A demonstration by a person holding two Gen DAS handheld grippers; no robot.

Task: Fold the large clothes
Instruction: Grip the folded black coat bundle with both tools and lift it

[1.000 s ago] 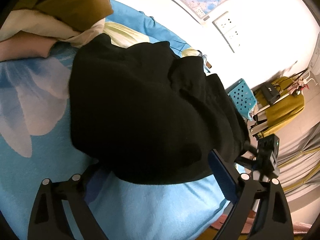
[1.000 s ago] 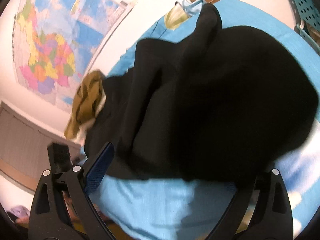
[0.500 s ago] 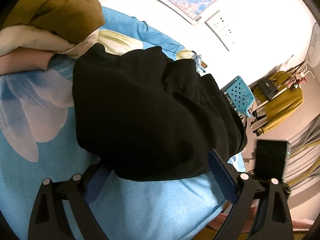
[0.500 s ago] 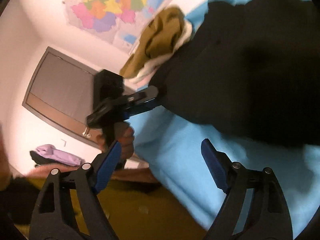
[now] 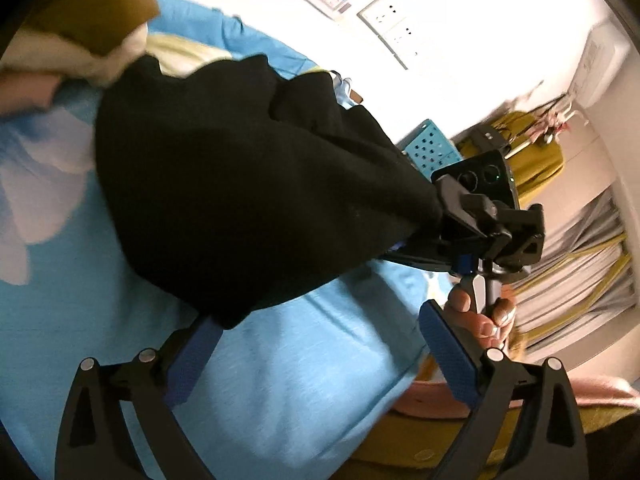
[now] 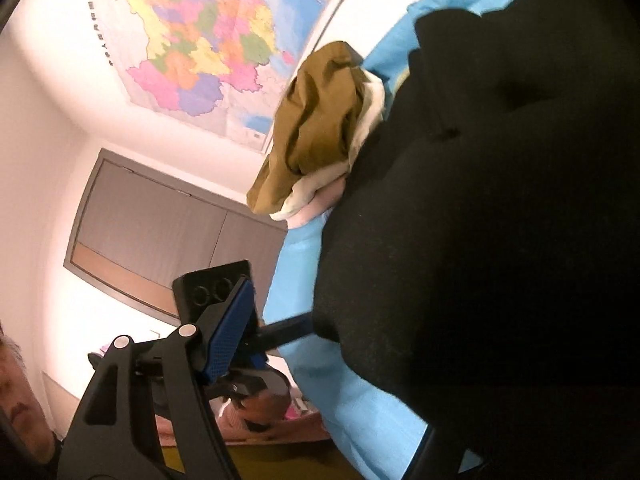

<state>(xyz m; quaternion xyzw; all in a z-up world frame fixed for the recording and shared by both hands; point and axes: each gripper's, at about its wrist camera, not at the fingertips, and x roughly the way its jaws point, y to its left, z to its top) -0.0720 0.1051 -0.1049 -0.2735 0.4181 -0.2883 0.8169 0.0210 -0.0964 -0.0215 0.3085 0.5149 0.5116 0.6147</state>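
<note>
A large black garment (image 5: 248, 184) lies bunched on the blue flowered bed sheet (image 5: 304, 380). My left gripper (image 5: 320, 316) is open at its near edge, pads wide apart, and the hem drapes over the left fingertip. In the right wrist view the garment (image 6: 500, 220) fills the right side. My right gripper (image 6: 344, 360) has its jaws closing, with the cloth lying over its right finger and the left pad (image 6: 232, 332) clear of it. Seen from the left wrist, the right gripper (image 5: 420, 244) reaches into the garment's right edge, held by a hand (image 5: 480, 316).
Olive, cream and pink clothes are piled (image 5: 80, 20) at the far side of the bed. A teal perforated basket (image 5: 432, 148) and a hanging yellow garment (image 5: 532, 160) stand beyond the bed's right edge. A map (image 6: 208, 40) and a dark panel (image 6: 160, 232) are on the walls.
The right gripper has swung sideways along the bed to the garment's edge, and its jaws have narrowed. It now shows in the left wrist view at the cloth. The left gripper tilted slightly.
</note>
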